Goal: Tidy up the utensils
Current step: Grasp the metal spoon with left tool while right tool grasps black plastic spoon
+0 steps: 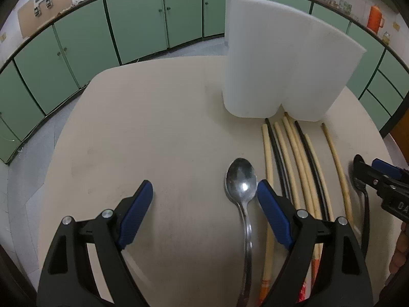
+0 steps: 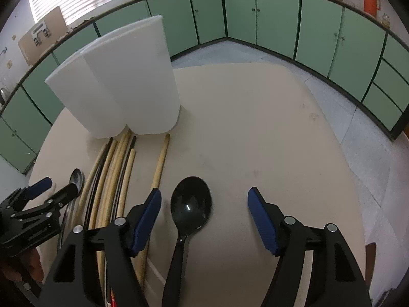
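Observation:
A metal spoon [image 1: 241, 181] lies on the beige table between my left gripper's fingers, close to the right finger [image 1: 273, 215]. My left gripper [image 1: 204, 192] is open and empty. A black plastic spoon [image 2: 190, 204] lies between the fingers of my right gripper [image 2: 204, 199], which is open and empty. Several wooden and black chopsticks [image 1: 299, 158] lie side by side between the two spoons; they also show in the right wrist view [image 2: 112, 179]. A white two-compartment holder [image 1: 281, 64] stands upright behind the chopsticks, also in the right wrist view [image 2: 122, 81].
The beige table [image 1: 153, 128] has a rounded far edge. Green cabinets [image 1: 143, 20] line the room behind it. The right gripper shows at the right edge of the left wrist view [image 1: 378, 179], and the left gripper [image 2: 33, 204] shows in the right wrist view.

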